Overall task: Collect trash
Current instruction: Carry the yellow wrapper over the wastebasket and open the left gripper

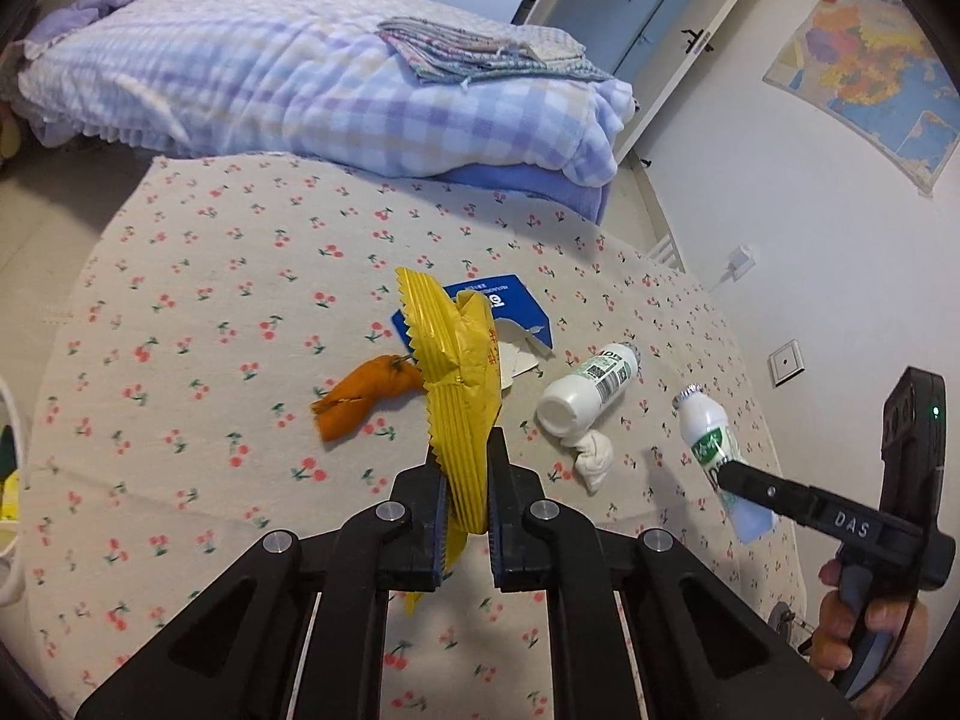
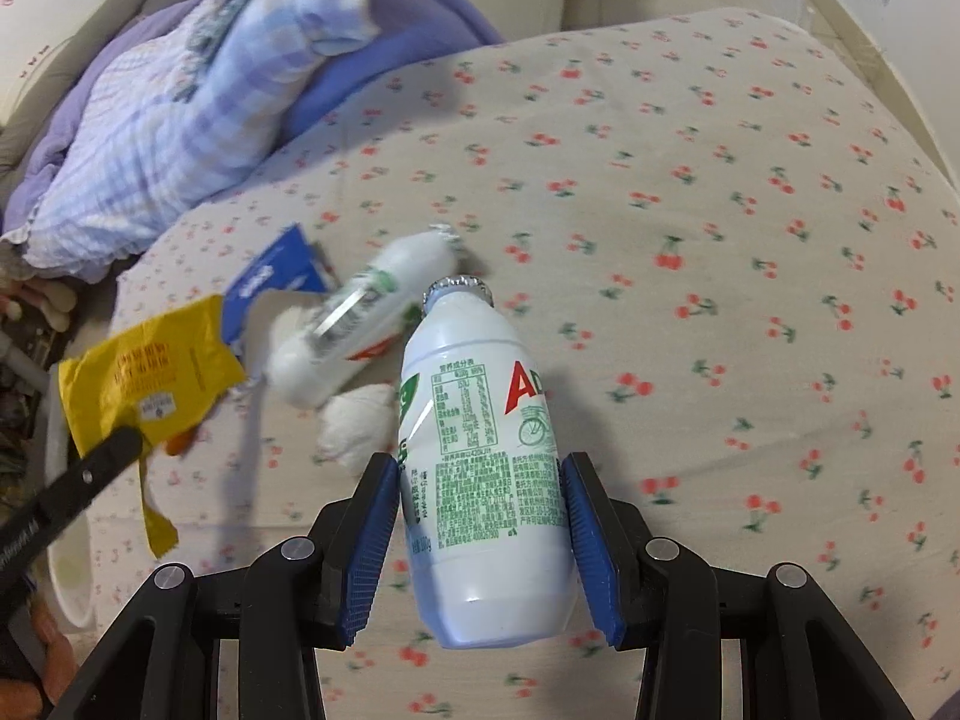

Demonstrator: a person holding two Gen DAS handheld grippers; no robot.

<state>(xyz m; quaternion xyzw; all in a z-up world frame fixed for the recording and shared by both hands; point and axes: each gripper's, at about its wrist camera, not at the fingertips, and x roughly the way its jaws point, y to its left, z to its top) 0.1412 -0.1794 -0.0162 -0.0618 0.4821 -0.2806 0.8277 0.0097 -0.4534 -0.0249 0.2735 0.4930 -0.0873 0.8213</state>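
My left gripper (image 1: 465, 468) is shut on a yellow snack wrapper (image 1: 456, 372) and holds it above the cherry-print bedsheet (image 1: 210, 312). The wrapper also shows in the right wrist view (image 2: 150, 372). My right gripper (image 2: 480, 498) is shut on a white drink bottle (image 2: 480, 456) with green print and a foil cap, lifted off the sheet; it shows at the right of the left wrist view (image 1: 717, 450). On the sheet lie a second white bottle (image 1: 591, 390), a crumpled white tissue (image 1: 591, 450), an orange peel (image 1: 366, 399) and a torn blue carton (image 1: 498, 312).
A folded checked quilt (image 1: 300, 78) with a folded cloth (image 1: 480, 51) lies at the back of the bed. A white bin rim (image 1: 12, 480) shows at the left edge. A wall with a map (image 1: 870, 72) is on the right.
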